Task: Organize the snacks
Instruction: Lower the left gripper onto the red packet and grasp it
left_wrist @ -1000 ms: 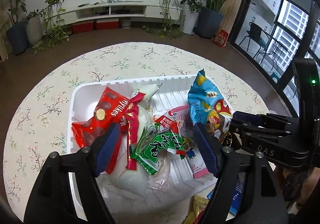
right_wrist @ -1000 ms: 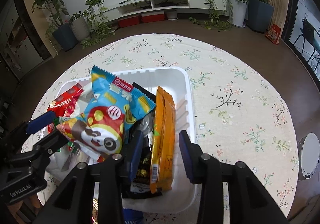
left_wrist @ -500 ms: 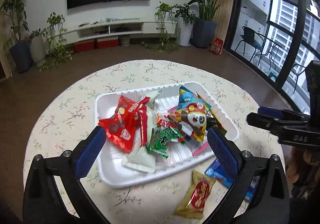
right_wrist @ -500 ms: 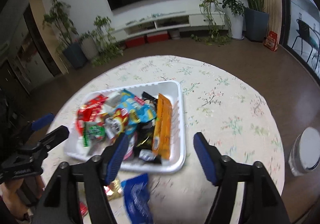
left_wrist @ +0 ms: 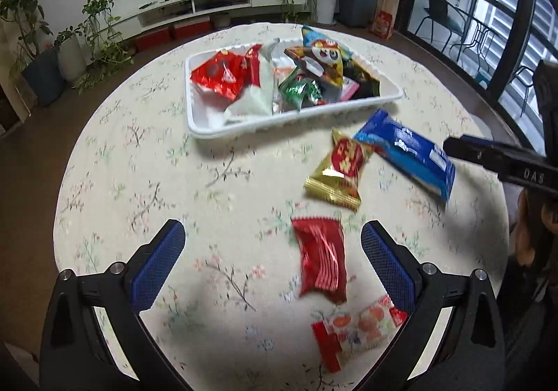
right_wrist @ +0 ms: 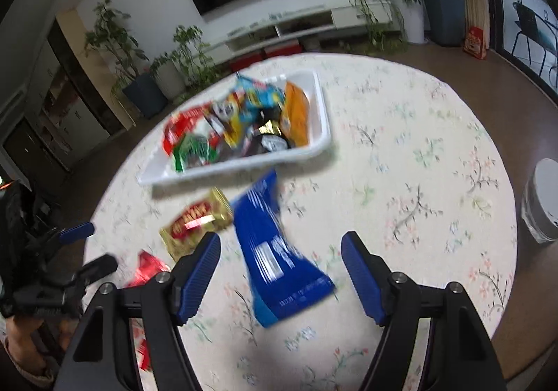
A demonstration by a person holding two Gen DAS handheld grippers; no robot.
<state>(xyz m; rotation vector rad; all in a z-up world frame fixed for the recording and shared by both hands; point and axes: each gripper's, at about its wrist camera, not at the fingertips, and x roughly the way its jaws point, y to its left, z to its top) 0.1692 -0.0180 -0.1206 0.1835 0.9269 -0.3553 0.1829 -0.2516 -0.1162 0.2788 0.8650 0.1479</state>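
A white tray full of snack packets stands at the far side of the round table. On the cloth in front of it lie a blue packet, a gold-and-red packet, a red packet and a pale packet with red ends. My left gripper is open, hovering just left of the red packet. My right gripper is open above the blue packet, nothing pressed between its pads; its black body reaches in from the right.
The round table with a floral cloth drops off to a brown floor all round. A white bin stands beside the table at the right. A hand holds the left gripper at the lower left of the right wrist view.
Both grippers have pulled back from the tray toward the near edge of the table and opened wider. The loose packets in front of the tray have come into view.
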